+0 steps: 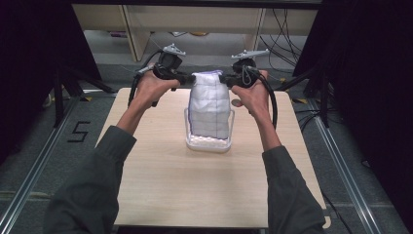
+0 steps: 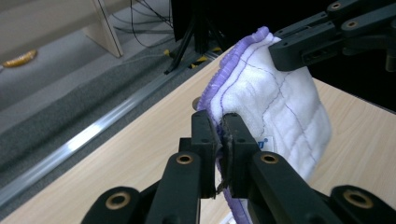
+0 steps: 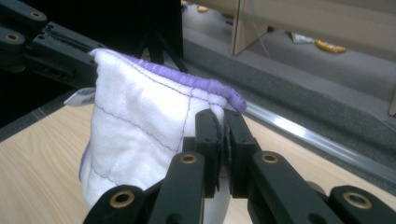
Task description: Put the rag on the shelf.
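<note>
Both grippers, left gripper (image 1: pixel 187 77) and right gripper (image 1: pixel 225 79), had jaws clamped on the white cloth's (image 1: pixel 210 105) top corners, hanging it over the clear tray (image 1: pixel 189 140) on the tabletop (image 1: pixel 160 170). Step: lowering cloth in. Next: descend evenly, then release.

Two forearms in dark green sleeves reach forward and slightly inward. The left hand (image 1: pixel 148 87) and right hand (image 1: pixel 252 92) each raise a black two-jaw gripper (image 1: pixel 187 78) (image 1: pixel 222 79), fingers (image 2: pixel 205 135) pinched together, tips facing inward toward each other.
</note>
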The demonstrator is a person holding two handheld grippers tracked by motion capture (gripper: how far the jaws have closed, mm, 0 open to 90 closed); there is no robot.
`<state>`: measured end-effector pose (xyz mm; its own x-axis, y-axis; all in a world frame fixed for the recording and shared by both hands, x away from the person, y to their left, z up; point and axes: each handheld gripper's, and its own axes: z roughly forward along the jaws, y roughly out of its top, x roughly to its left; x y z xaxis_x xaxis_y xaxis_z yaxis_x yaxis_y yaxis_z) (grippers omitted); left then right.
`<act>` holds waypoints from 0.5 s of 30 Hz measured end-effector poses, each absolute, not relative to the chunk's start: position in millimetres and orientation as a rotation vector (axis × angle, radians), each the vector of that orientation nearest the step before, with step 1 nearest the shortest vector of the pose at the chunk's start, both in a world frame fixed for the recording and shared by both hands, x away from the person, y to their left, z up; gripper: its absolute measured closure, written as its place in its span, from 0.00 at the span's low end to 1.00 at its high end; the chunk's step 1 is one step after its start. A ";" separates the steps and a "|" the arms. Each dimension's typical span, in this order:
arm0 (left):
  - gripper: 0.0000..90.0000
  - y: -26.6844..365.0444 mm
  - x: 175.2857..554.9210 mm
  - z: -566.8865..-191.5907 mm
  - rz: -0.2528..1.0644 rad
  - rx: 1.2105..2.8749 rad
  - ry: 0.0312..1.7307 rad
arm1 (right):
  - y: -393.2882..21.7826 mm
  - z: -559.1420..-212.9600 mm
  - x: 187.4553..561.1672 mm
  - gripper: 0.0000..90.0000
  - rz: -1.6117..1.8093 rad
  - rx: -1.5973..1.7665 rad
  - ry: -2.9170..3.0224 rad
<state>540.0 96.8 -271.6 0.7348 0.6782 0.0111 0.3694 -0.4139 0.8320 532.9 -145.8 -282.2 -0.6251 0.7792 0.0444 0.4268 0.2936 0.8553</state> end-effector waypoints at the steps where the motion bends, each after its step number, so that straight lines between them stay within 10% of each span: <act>1: 0.94 96.3 540.9 -273.7 0.430 2.048 0.796 | -144.9 -284.5 533.2 0.96 1.257 1.082 2.191; 15: 0.93 93.3 552.6 -284.8 0.346 2.052 0.839 | -146.4 -297.9 536.2 0.96 1.226 1.153 2.223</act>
